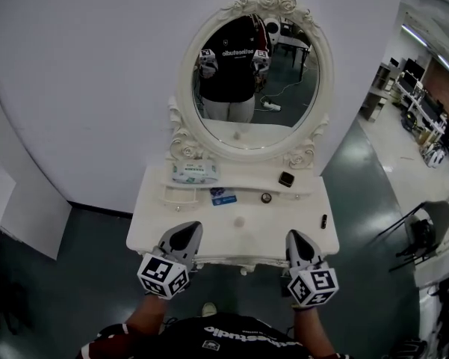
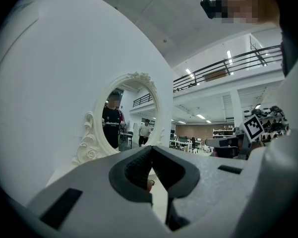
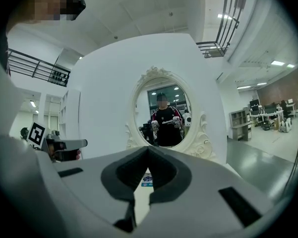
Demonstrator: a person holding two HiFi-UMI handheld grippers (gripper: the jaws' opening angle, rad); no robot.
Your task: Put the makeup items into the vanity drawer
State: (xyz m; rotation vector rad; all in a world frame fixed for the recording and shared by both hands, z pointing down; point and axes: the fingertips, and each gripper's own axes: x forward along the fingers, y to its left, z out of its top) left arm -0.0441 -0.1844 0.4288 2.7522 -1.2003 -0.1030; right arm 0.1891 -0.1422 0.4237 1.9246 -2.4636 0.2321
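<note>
Left gripper (image 1: 184,237), right gripper (image 1: 298,243) side by side at vanity (image 1: 209,226) front edge; both tongs closed, empty. Seemingly five items (image 1: 223,196) on top.

Wipes pack (image 1: 195,173): pale, flat, lying on the raised back ledge (image 1: 246,176) toward the back left corner of the tabletop (image 1: 209,234).

Blue packet (image 1: 223,196): small, flat, just in front of the ledge, near the middle.

Round pot (image 1: 266,197): small, dark-rimmed, right of the blue packet and apart from it.

Square compact (image 1: 286,179): dark, lying on the ledge toward the back right corner.

Dark tube (image 1: 323,221): slim, alone near the right edge.

Drawer (image 1: 235,260): white, only a thin strip shows under the front edge; appears shut.
</note>
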